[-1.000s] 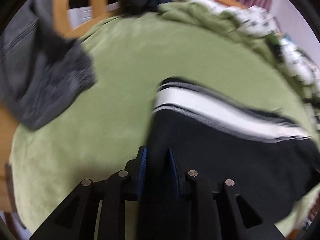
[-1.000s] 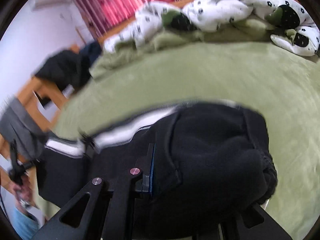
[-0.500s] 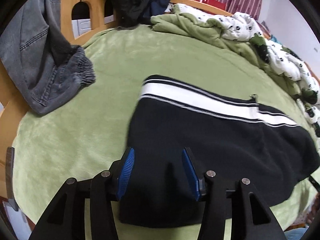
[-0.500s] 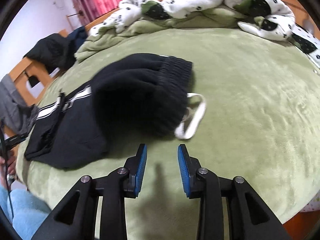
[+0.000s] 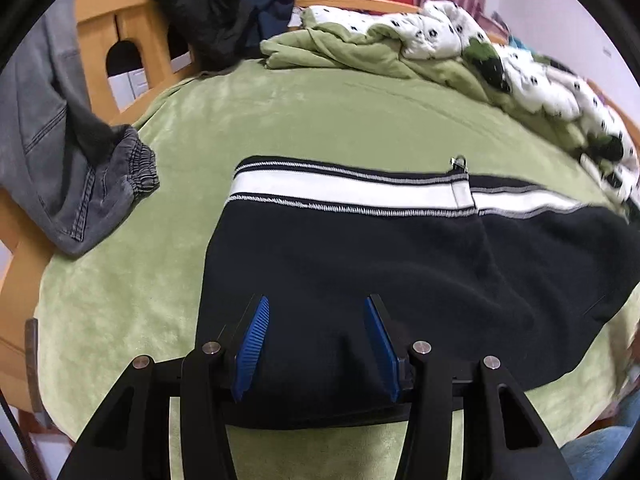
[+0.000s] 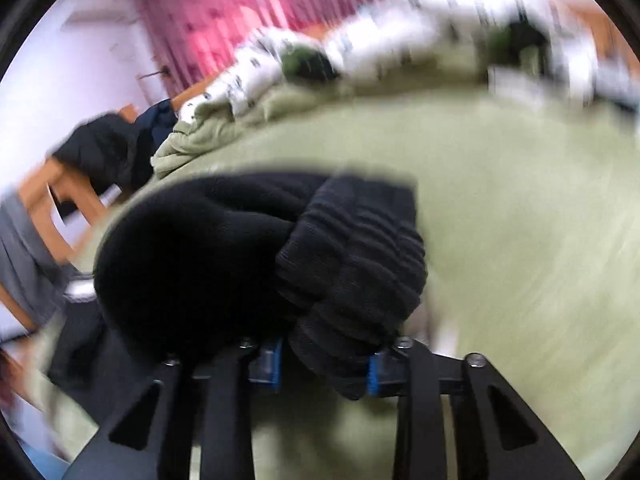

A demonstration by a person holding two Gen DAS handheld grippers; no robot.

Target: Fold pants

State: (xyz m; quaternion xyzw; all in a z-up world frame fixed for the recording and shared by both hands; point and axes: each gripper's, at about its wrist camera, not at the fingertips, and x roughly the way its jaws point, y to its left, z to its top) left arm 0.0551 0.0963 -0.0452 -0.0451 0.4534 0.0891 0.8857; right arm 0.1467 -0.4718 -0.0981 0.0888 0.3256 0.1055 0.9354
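Two grippers are mine, one in each hand, and I look through one camera at a time.

From my left camera, my left gripper [image 5: 314, 346] sits at six o'clock. Its jaws have just been opening and now stand apart. The blue pads [image 5: 252, 346] do not press on anything, though the near edge of the black pants [image 5: 360, 272] lies under and between them. The pants lie flat on the green bed cover [image 5: 320, 120]. Their long way runs from nine o'clock to three o'clock, and the white stripe [image 5: 340, 192] runs along the far edge, toward twelve. Grey jeans [image 5: 60, 152] hang off the wooden bed frame at nine o'clock, well apart.

From my right camera, the picture is blurry. My right gripper [image 6: 322, 366] is at six o'clock, and its jaws have just been closing. The ribbed waistband [image 6: 352, 264] of the pants is bunched between the pads, and I think they are squeezing it. The rest of the pants trails off toward nine o'clock.

I think my right hand has the end to carry. It must go toward nine o'clock, along the long way, toward my left hand's end.
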